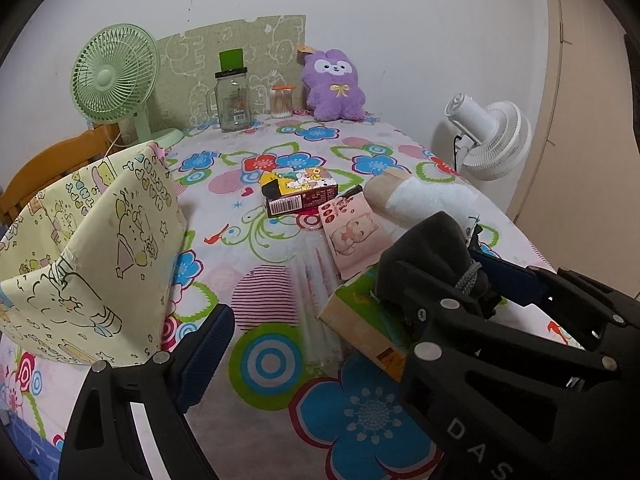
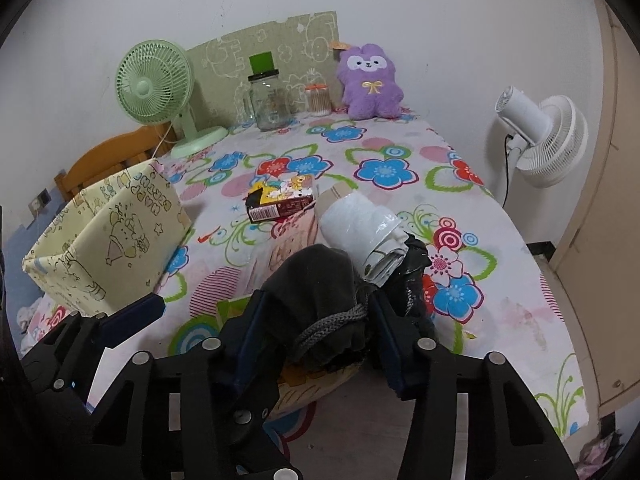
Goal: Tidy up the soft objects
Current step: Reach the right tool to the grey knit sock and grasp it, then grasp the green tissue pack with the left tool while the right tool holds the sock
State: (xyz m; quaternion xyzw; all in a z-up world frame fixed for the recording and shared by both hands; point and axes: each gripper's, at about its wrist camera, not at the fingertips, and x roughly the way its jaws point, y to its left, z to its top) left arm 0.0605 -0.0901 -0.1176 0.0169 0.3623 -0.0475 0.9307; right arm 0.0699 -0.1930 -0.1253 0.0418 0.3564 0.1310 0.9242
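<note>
gripping dark cloth bundle (image 2: 316,284) in right gripper (image 2: 316,320), cord toward camera, left gripper (image 2: 132,316) spread

A home bedroom: floral sheet (image 2: 384,148), plush bunny (image 2: 370,82) (purple), desk fan (image 2: 154,84).

My right gripper (image 2: 316,320) is clamped on a dark grey drawstring pouch (image 2: 316,280), its blue pads pressing both sides. Just beyond the pouch lies a white plastic-wrapped roll (image 2: 356,224), and left of that roll sits a small printed box with a barcode (image 2: 280,200). Further left of the roll stands the pale yellow fabric bin (image 2: 108,244), well apart. Past the roll, against the wall, I see a purple plush (image 2: 370,84). My left gripper (image 2: 128,316) shows low, near the bin.
</note>
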